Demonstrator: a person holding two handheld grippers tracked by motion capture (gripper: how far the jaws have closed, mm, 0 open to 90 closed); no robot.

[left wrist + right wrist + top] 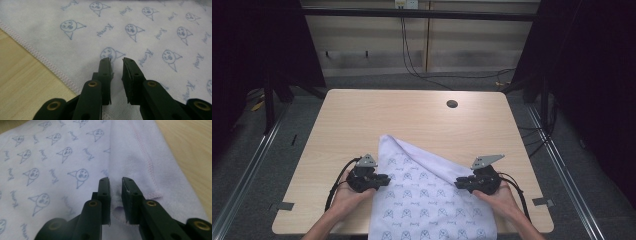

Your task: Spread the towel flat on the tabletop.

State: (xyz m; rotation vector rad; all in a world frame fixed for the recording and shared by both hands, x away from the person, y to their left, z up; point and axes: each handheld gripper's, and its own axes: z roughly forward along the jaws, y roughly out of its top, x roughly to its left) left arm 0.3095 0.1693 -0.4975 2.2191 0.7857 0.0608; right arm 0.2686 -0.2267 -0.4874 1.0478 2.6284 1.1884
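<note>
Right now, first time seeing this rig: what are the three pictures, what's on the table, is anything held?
No robot here: a person holds a hand-operated two-jaw gripper in each hand. The high view looks down on the wooden table from the person's side, with the left gripper and right gripper at either side of a cloth. The other two pictures come from cameras riding on each gripper, looking along its black jaws. The cloth is pale, printed with small blue faces, one corner folded over. In both gripper views the jaws stand slightly apart over the cloth; the left gripper grips nothing, and at the right gripper I cannot tell.

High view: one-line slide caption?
Two hand-held grippers, left and right, at a printed cloth on a wooden table.
</note>
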